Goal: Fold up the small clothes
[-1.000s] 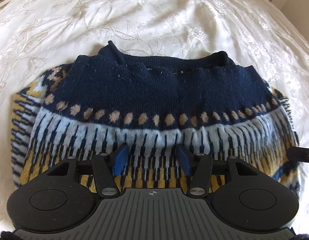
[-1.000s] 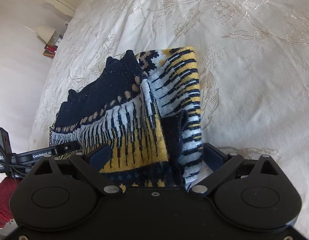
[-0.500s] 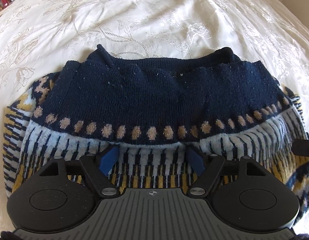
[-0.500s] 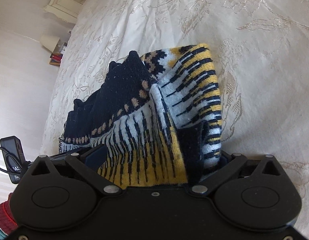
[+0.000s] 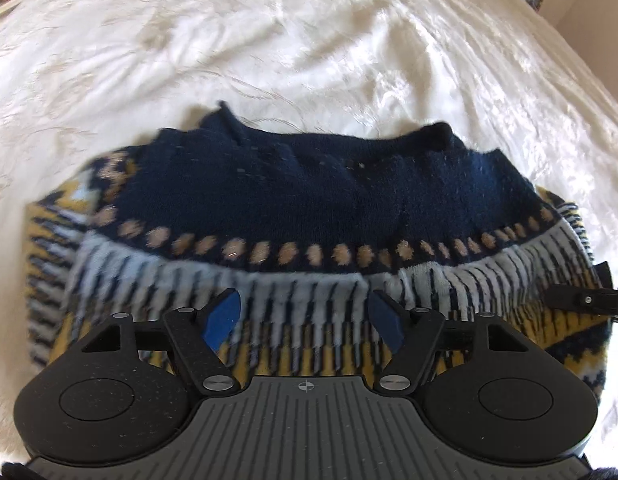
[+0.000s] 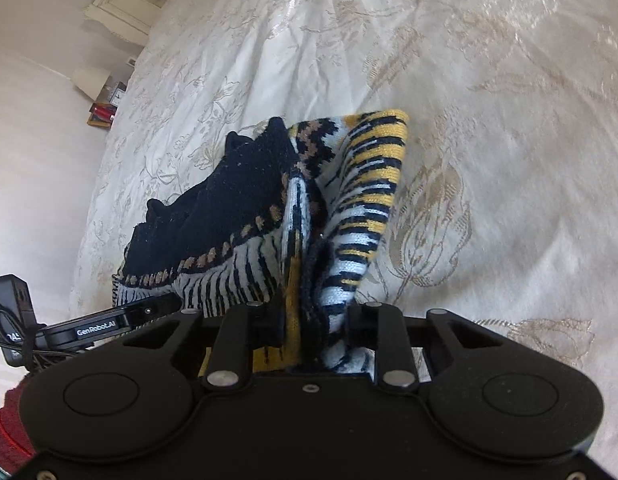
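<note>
Cream embroidered bedspread [image 5: 349, 48] carries the patterned sweater [image 5: 293, 200], already doubled over near you. Your right gripper [image 6: 309, 320] is closing, its jaws bunching the yellow-striped end between them. Your left gripper [image 5: 305, 314] is closing too, blue pads spread over the knit, nothing pinched. Take every layer before lifting, and match both hands' height.

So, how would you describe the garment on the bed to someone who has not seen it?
On the cream embroidered bedspread lies one knitted sweater, folded. It is navy on top, with a row of tan dots, then white, navy and yellow stripes; nothing else there is patterned so.
</note>
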{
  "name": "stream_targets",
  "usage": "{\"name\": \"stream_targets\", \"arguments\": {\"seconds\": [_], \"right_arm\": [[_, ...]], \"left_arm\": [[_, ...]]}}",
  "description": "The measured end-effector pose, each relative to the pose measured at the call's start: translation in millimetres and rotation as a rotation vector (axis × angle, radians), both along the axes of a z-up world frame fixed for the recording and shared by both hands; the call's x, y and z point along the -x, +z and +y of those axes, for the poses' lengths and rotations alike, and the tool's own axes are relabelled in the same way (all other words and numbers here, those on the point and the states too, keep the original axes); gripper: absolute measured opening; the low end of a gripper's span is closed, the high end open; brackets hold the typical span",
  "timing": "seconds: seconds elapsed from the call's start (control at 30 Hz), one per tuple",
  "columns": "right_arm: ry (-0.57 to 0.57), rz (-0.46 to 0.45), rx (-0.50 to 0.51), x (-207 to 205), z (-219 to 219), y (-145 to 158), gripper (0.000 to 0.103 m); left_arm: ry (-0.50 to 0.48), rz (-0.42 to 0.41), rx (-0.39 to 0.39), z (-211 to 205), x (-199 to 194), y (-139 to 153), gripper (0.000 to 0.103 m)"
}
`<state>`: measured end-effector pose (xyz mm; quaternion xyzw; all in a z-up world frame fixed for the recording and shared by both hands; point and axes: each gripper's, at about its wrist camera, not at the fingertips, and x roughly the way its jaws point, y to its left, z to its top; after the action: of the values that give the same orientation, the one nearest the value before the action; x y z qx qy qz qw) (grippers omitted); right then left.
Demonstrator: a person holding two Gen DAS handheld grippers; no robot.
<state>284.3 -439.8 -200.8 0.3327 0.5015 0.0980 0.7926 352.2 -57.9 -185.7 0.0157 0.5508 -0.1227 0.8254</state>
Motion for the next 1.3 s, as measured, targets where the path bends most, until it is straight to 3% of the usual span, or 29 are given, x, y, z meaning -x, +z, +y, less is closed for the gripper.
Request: {"name": "stream_targets", "arguments": {"seconds": [0.27, 0.7, 0.97, 1.2, 1.3], "right_arm": [[0.025, -0.037, 0.083, -1, 32, 50, 0.033], [0.148, -0.097, 0.132, -25, 141, 116, 0.032], [0.260, -0.066, 0.174, -49, 240, 97, 0.032], [0.366, -0.027, 0.315, -54, 313, 62, 0.032], [0.403, -0.031, 0.328, -53, 327, 56, 0.040]], "left_arm": [[0.122, -0.040, 0.014, 66, 52, 38, 0.069], [0.275, 0.004, 0.076, 163, 122, 50, 0.069], [0.308, 0.007, 0.099, 200, 144, 53, 0.069], [0.334, 0.020, 0.095, 221, 157, 50, 0.069], [0.340, 0.028, 0.094, 225, 160, 49, 0.069]]}}
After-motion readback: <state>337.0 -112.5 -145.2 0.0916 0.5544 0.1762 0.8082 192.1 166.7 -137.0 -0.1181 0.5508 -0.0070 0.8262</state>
